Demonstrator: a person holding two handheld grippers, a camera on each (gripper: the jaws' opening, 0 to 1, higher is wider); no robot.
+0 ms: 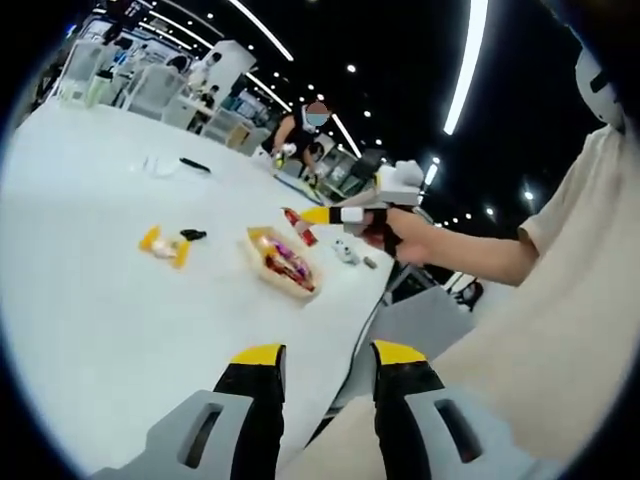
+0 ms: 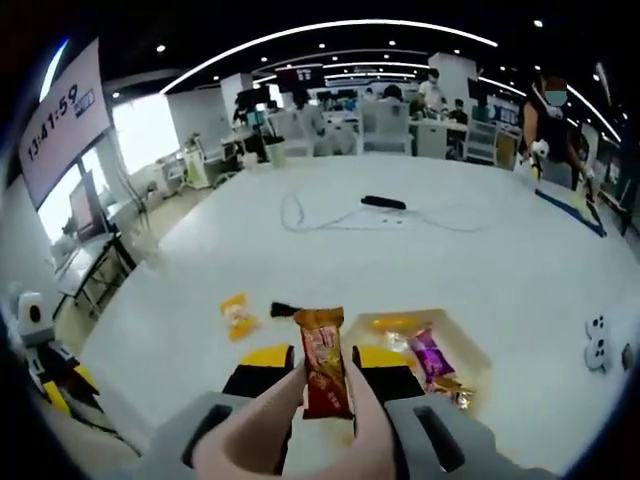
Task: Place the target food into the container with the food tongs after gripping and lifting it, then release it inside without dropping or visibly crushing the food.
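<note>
The right gripper [image 2: 320, 362] is clamped on a red snack packet [image 2: 324, 372], held upright above the white table [image 2: 420, 270], just beside the open container [image 2: 470, 350] that holds other wrapped snacks. The left gripper [image 1: 328, 352] hovers near the table edge, jaws apart, holding nothing.

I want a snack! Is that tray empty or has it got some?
Not empty. The tray holds a purple wrapped snack and other wrappers.
</note>
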